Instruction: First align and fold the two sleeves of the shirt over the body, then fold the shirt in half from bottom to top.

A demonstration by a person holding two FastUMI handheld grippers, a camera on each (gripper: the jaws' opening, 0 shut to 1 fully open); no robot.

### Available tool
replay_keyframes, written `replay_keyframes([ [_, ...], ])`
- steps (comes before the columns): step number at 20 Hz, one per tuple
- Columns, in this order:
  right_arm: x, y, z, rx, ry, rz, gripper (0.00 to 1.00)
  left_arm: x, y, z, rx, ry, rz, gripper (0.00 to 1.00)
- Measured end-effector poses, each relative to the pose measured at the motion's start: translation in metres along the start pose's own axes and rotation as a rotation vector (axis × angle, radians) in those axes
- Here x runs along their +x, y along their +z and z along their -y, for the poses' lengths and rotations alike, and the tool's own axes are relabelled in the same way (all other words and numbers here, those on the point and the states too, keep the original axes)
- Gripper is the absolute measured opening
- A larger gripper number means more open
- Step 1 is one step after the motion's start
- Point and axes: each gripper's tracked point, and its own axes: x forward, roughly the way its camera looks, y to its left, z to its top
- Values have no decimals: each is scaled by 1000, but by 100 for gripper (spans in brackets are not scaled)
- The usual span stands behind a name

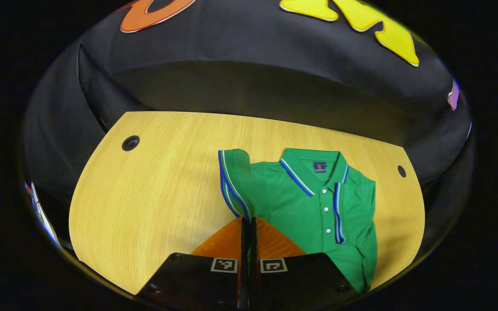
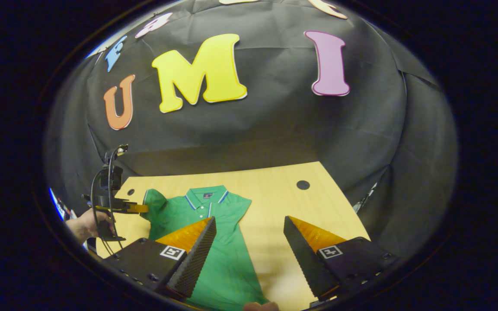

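pinching the shirt's (image 1: 314,203) folded sleeve (image 1: 234,183) edge with my left tongs (image 1: 248,229) pressed together on the thin cloth, i keep my right tongs (image 2: 249,235) spread apart above the table (image 1: 145,194), judging this light, floppy fabric best held at hems.

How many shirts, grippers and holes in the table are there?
Shirt: 1
Grippers: 2, the left gripper and the right gripper
Holes in the table: 2, one hole and another hole
Total: 5
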Motion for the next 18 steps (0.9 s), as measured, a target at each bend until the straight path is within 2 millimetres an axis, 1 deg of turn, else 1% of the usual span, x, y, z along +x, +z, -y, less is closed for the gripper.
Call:
replay_keyframes([
  [4, -5, -1, 28, 42, -6, 2, 96, 4, -3, 42, 28, -10, -17, 6],
  [9, -7, -11, 63, 78, -19, -18, 96, 19, -15, 80, 34, 7, -57, 7],
  [12, -7, -13, 78, 87, -21, -18, 96, 26, -22, 100, 12, -2, -66, 11],
  [13, -7, -13, 83, 83, -20, -17, 95, 27, -24, 110, -6, -22, -68, 12],
  [14, -7, -13, 85, 82, -15, -16, 95, 26, -28, 119, -23, -43, -71, 14],
  [15, -6, -13, 87, 82, -10, -16, 96, 26, -30, 123, -28, -50, -73, 15],
  [17, -4, -16, 88, 82, 2, -23, 96, 20, -32, 121, -22, -43, -68, 20],
  [18, -1, -17, 88, 80, 9, -25, 96, 17, -32, 124, -25, -48, -60, 25],
])
